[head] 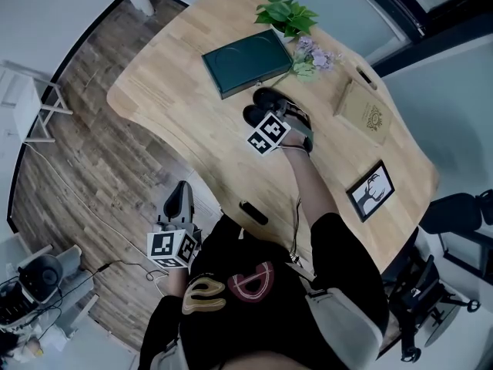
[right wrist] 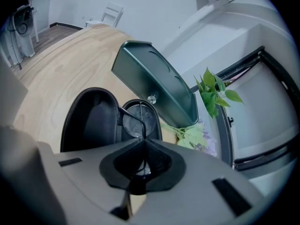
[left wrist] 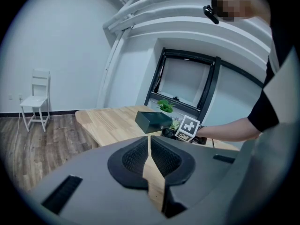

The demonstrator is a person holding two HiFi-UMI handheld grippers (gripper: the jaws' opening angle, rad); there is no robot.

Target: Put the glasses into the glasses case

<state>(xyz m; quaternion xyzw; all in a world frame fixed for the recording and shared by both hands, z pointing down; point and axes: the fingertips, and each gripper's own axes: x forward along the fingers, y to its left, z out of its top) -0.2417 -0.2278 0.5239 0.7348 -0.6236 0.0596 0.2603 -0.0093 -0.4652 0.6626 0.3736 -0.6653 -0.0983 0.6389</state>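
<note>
Your right hand-held gripper [right wrist: 142, 142]: clamped on glasses [right wrist: 136, 121]; open glasses case [right wrist: 86, 121] directly ahead. Your left hand-held gripper [left wrist: 149, 140]: jaws together; tabletop [left wrist: 105, 123] edge ahead.

On the desk [head: 169, 114] the glasses case [head: 262, 105] lies open near the middle. Just beyond it on the far side sits a box [head: 246, 62], and farther still, at the far edge, a plant [head: 286, 12]. Flowers [head: 312, 56] lie right of the box – between it and a plaque [head: 366, 112] on the right. Nearer on that side lies a framed picture [head: 370, 191], and a small flat object [head: 253, 213] rests by the near edge. The glasses [right wrist: 133, 121] sit between the jaws of the right gripper [right wrist: 141, 142], one lens over the case. The left gripper [head: 182, 187] is off the desk – near left, above the floor [head: 100, 183]. A chair [head: 31, 102] stands far left.
</note>
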